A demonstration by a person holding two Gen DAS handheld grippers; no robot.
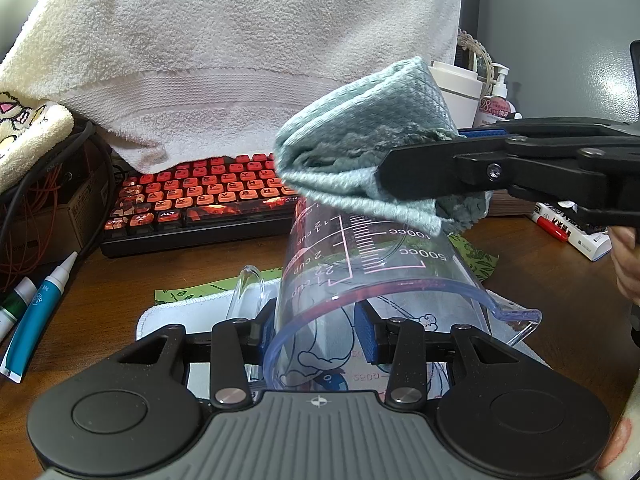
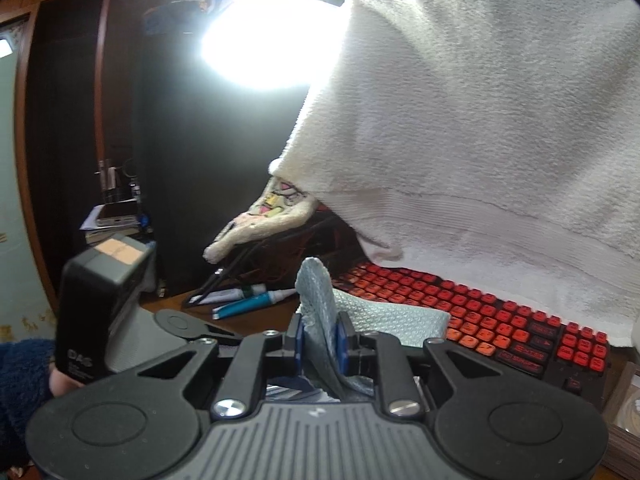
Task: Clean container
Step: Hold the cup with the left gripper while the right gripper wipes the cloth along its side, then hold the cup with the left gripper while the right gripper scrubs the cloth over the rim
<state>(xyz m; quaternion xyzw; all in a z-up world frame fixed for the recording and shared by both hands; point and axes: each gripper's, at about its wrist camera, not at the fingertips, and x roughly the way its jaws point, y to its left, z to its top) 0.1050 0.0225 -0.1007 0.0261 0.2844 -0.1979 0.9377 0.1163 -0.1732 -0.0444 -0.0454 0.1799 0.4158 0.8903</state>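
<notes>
The left tool (image 1: 316, 334) is clamped on the rim wall of a clear measuring cup (image 1: 372, 276), one pad inside and one outside, holding it tipped on its side above a white mat (image 1: 160, 320) on the table (image 1: 540, 280). The right tool (image 2: 320, 338) pinches a folded grey-green cloth (image 1: 360, 160) just above the cup's base. Behind stands a red-keyed keyboard (image 1: 192, 196) under a hanging white towel (image 1: 240, 60).

Right gripper (image 2: 320, 340): blue pads clamped on grey-blue cloth (image 2: 320, 304)
Keyboard (image 2: 500, 320): red keys, behind cloth
White towel (image 2: 480, 120): hanging over keyboard
Tubes (image 2: 248, 302): on desk, left
Left gripper's camera block (image 2: 96, 312): far left
</notes>
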